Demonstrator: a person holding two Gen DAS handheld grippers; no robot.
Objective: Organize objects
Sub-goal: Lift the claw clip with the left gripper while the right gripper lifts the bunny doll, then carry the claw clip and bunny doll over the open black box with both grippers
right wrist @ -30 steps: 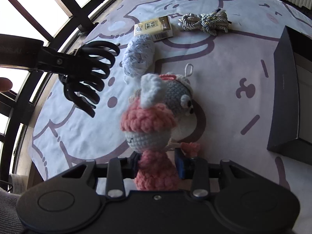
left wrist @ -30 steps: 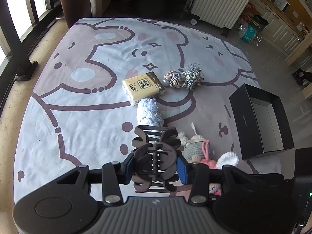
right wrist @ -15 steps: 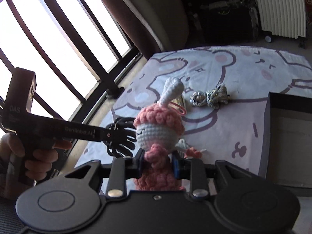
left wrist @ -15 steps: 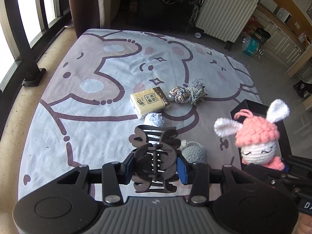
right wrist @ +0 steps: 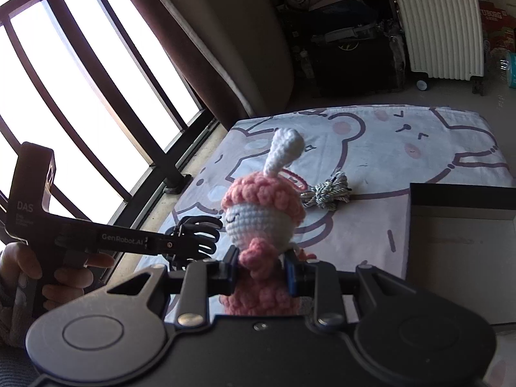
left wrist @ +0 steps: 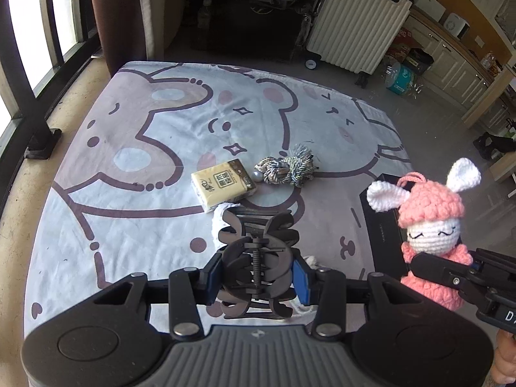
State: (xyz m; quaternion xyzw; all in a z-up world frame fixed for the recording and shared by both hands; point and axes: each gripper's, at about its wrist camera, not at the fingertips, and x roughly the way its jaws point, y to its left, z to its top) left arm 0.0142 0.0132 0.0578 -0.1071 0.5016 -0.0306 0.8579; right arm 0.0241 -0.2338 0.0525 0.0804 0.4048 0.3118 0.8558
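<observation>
A black hair claw clip (left wrist: 256, 262) is clamped between the blue pads of the left gripper (left wrist: 257, 275) and held in the air above the printed blanket (left wrist: 135, 174). Just behind the clip, a white knitted item (left wrist: 215, 225) is partly hidden on the blanket. To the right, a crocheted bunny doll (left wrist: 430, 222) with a pink hat is gripped at its pink body by the right gripper (right wrist: 262, 271), upright and clear of the blanket. In the right wrist view the doll's closed-eye face is turned toward the left gripper, and the clip (right wrist: 196, 237) is seen beside it. A black open box (right wrist: 461, 245) is set on the blanket's right side, below the doll. Farther out, a yellow tissue pack (left wrist: 223, 184) and a bundle of twisted cord (left wrist: 287, 167) are lying side by side near the blanket's middle. A white ribbed suitcase (left wrist: 358, 22) is standing on the floor beyond.
</observation>
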